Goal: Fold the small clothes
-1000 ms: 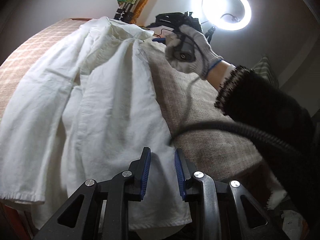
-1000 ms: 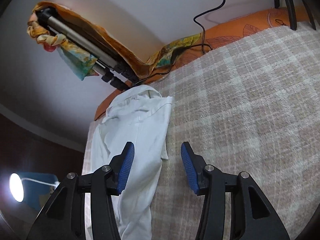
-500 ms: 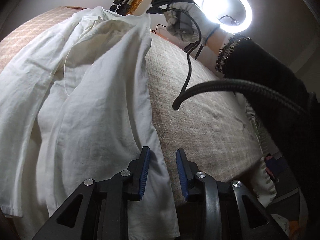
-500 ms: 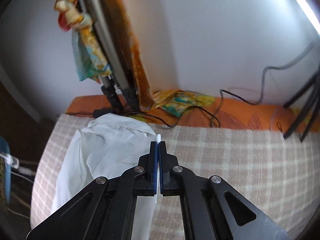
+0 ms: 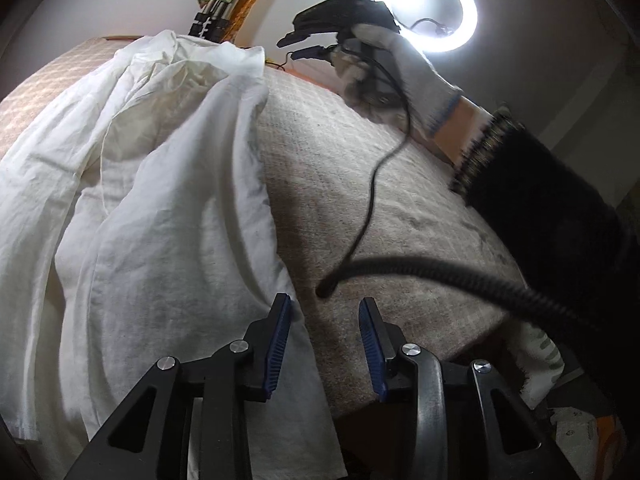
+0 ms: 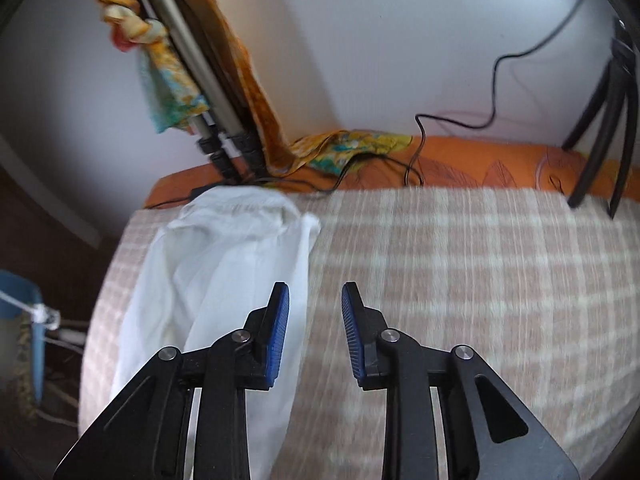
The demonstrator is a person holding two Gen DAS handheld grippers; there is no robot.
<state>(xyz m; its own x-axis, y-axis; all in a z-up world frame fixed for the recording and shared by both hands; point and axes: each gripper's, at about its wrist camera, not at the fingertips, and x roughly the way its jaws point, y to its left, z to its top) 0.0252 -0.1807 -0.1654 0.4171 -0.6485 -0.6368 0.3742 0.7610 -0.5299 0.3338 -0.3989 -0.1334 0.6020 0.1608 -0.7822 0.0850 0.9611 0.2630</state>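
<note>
Showing no legible writing; white garment (image 5: pixel 168 208) on bed; both jaws just opening, empty.

the garment (image 5: pixel 168 208) lies on the blanket (image 5: pixel 360 184), along its left part in both views, its near end hanging over the blanket's front edge. behind the blanket's far edge runs a bedsheet strip (image 6: pixel 480 160) with a cloth (image 6: pixel 344 148) and a cable (image 6: pixel 416 148) on it. a folded tripod (image 6: pixel 192 76) leans against the wall behind the garment's far end. the ring light (image 5: pixel 426 12) stands beyond the blanket's right side.
</note>
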